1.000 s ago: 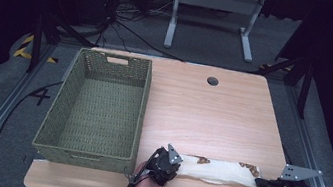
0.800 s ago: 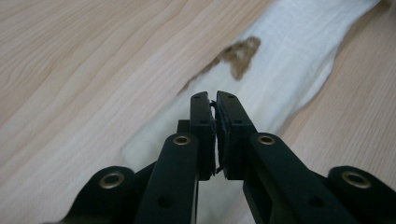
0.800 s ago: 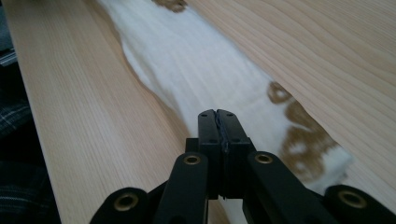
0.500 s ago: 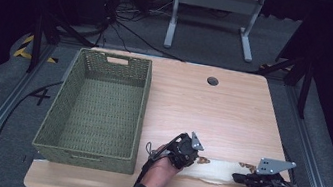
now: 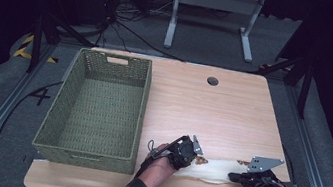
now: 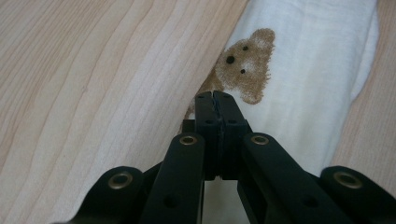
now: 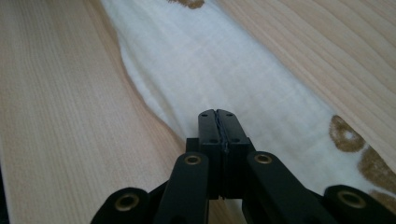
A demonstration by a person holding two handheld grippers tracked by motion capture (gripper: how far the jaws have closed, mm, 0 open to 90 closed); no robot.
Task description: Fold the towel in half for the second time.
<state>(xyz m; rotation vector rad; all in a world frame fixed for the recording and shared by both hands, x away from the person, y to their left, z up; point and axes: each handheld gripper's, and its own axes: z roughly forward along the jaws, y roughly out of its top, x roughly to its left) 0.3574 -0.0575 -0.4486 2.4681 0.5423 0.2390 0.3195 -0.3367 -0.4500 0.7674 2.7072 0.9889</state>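
Note:
A white cloth (image 5: 213, 171) with brown bear prints lies stretched along the table's front edge between my two grippers. My left gripper (image 5: 196, 157) is at its left end, jaws shut on the cloth's edge just below a bear's face (image 6: 247, 65); in the left gripper view the tips (image 6: 213, 95) meet on the fold of the cloth (image 6: 303, 70). My right gripper (image 5: 233, 176) is at the right end, and in the right gripper view its closed tips (image 7: 217, 113) pinch the cloth (image 7: 210, 60) near its rim. A hand holds each gripper.
A green woven basket (image 5: 141, 115) stands on the left half of the wooden table (image 5: 211, 116), with nothing inside it. A round cable hole (image 5: 213, 81) is near the far edge. A metal stand's legs (image 5: 214, 2) rise behind the table.
Both grippers have moved inward and slightly away from the front edge with the cloth's ends. The cloth between them now spans less width than a second ago.

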